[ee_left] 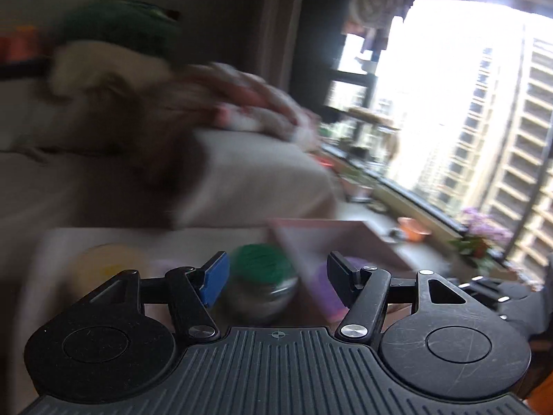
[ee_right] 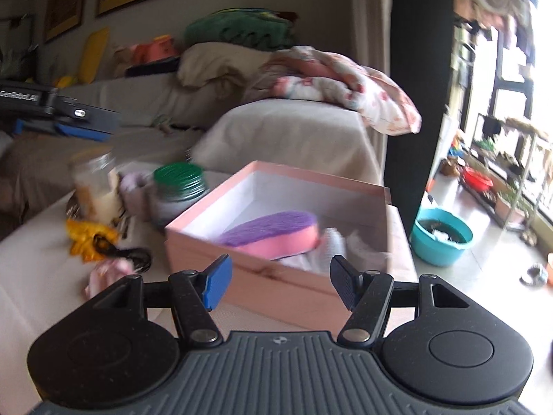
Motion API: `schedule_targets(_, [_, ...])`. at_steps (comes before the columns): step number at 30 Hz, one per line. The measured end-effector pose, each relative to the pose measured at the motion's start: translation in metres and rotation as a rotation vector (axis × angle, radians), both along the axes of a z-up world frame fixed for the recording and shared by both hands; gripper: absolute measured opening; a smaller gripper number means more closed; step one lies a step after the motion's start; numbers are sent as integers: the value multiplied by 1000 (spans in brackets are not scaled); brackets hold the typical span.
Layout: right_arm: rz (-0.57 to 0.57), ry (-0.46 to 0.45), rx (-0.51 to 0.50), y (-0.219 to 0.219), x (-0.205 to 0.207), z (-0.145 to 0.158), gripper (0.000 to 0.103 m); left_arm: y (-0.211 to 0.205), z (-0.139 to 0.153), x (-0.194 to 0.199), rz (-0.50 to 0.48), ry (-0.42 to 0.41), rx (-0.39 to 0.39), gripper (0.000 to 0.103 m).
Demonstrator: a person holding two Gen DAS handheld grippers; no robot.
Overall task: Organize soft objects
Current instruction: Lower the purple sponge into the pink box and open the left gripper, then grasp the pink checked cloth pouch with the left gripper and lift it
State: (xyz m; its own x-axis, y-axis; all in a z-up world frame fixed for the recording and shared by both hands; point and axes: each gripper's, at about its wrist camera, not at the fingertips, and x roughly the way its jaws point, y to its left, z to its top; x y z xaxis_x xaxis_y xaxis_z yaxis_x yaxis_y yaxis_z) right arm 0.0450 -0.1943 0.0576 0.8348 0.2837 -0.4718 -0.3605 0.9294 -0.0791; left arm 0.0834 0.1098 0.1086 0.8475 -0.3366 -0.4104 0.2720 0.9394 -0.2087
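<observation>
An open pink box (ee_right: pixel 269 273) stands on the pale table just beyond my right gripper (ee_right: pixel 280 273), which is open with nothing between its fingers. In the box lie a purple-and-pink sponge (ee_right: pixel 273 233) and white cloth (ee_right: pixel 331 245). Left of the box, a yellow soft thing (ee_right: pixel 86 238) and a pink cloth (ee_right: pixel 107 273) rest on the table. The left wrist view is blurred by motion. My left gripper (ee_left: pixel 276 266) is open and empty there, with a green-lidded jar (ee_left: pixel 262 269) behind the gap and the pink box (ee_left: pixel 311 238) to its right.
A green-lidded jar (ee_right: pixel 178 186), a glass jar (ee_right: pixel 95 186) and a black cord (ee_right: pixel 128 252) crowd the table left of the box. Behind stands a sofa (ee_right: pixel 293 138) with a floral pillow (ee_right: pixel 363 93). A teal basin (ee_right: pixel 440 238) sits on the floor at right.
</observation>
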Motion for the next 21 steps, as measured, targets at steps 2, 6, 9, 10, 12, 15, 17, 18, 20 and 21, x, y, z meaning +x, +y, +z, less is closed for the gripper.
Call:
schedule_targets(2, [51,6,-24,16,-5,-5,65,30,-11,-16,90,29,17,68])
schedule_targets(6, [167,48,-34,50,-14,-13,66,71,-40,-40,171,126,-35,68])
schedule_targets(9, [231,65,-57,76,-17,-17,66,73,-58,-45,159,170,-52,68])
schedule_targets(10, [246,68,-67,84,-17,-19,66,71,-61,-46,151,176,-58,68])
schedule_targets(12, [268,79,-79,98,-18,-22,66,60,-65,-43,115,179,-71,68])
schedule_targets(15, [288,94,-101,113,-22,-31,66,43,-67,-32,74,186,-94,68])
schedule_targets(17, [298,94,-131,118,-27,-38,66,37,-70,-29,95,196,-114,68])
schedule_targets(18, [305,88,-150,119,-32,-41,66,35,-71,-26,97,190,-129,68])
schedule_targets(20, [319,78,-176,118,-37,-46,66,31,-70,-25,78,170,-147,68])
schedule_targets(21, [325,81,-178,118,-39,-47,66,27,-68,-24,55,161,-143,68])
